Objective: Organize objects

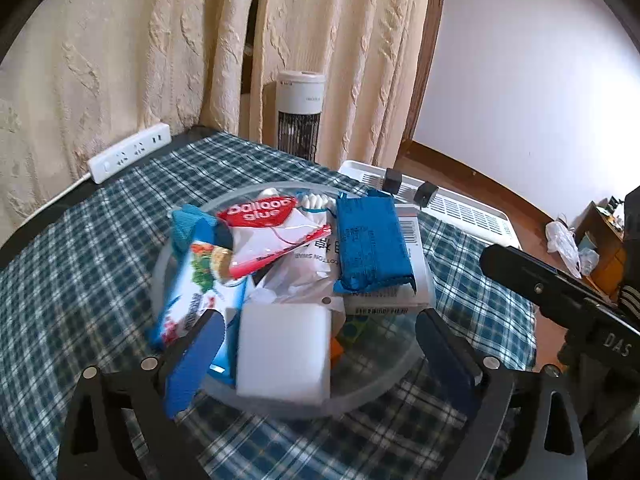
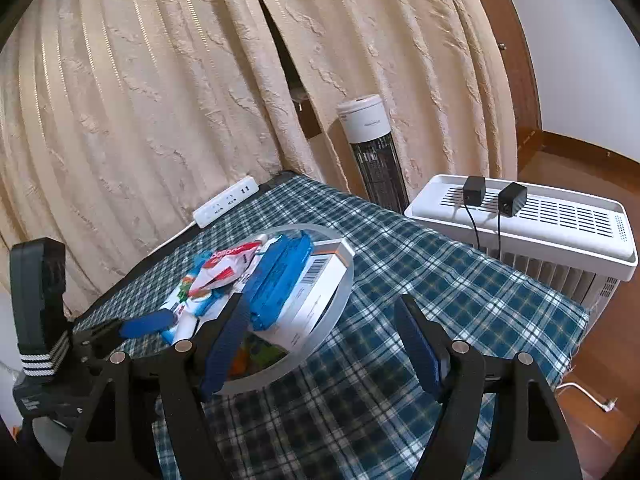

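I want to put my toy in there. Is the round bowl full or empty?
Full. The clear round bowl is piled with a white sponge block, a blue packet, a red glue bag and boxes, some poking over the rim.

A room in a home: cream curtains (image 2: 160, 100) hang behind a table with a plaid cloth (image 2: 440, 280), a white tower fan (image 2: 370, 148) and a white heater (image 2: 540, 232) stand on a wooden floor (image 1: 500, 196), and a power strip (image 1: 128, 152) lies on the table.

Left gripper (image 1: 320, 344) jaws wide, low centre frame, over clear round tray (image 1: 384, 384). White sponge block (image 1: 284, 350) lies between the fingers, untouched. Blue packet (image 1: 370, 240) upper right of tray.
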Demonstrator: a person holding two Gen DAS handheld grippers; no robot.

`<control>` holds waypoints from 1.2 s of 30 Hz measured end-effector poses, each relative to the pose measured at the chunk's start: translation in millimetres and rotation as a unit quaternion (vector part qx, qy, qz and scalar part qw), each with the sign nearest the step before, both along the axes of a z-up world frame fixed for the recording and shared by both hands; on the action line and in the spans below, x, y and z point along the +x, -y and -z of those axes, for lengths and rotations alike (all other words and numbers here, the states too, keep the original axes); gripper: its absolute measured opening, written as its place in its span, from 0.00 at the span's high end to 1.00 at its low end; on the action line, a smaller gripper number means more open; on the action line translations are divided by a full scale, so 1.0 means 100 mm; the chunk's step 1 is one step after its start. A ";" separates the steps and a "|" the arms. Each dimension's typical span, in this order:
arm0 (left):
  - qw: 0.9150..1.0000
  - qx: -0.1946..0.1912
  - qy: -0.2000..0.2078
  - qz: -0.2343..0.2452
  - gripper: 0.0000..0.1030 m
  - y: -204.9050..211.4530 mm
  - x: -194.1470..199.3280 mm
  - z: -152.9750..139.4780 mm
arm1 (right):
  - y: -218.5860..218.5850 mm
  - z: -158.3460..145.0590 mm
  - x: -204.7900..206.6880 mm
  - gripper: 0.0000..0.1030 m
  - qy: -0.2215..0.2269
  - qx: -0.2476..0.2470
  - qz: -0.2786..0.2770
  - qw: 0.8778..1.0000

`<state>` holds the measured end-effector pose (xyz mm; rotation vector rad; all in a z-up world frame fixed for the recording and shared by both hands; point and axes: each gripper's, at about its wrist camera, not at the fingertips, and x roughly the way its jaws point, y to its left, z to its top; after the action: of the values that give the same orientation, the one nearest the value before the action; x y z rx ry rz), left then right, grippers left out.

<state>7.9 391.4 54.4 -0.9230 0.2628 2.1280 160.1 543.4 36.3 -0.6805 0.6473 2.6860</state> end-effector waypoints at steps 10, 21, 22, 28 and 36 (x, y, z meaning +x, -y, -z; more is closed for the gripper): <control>0.997 0.018 -0.002 -0.078 0.00 0.47 0.03 -0.15 | 0.27 -0.01 0.05 0.20 0.011 0.005 -0.034 0.999; 0.986 -0.011 -0.058 -0.155 0.00 0.79 0.16 -0.20 | 0.50 -0.02 0.11 0.08 0.035 0.021 -0.046 0.998; 0.986 -0.009 -0.060 -0.158 0.00 0.80 0.19 -0.22 | 0.51 -0.03 0.12 0.08 0.036 0.023 -0.045 0.998; 0.982 -0.017 -0.078 -0.170 0.00 0.86 0.31 -0.27 | 0.62 -0.10 0.16 0.06 0.034 0.053 -0.044 0.997; 0.982 -0.031 -0.097 -0.160 0.00 0.82 0.43 -0.28 | 0.83 -0.09 0.15 0.04 0.049 0.109 -0.050 0.992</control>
<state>50.8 309.7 82.7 -0.8374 0.2947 2.5252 175.1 460.8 45.3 -0.7966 0.2973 2.7388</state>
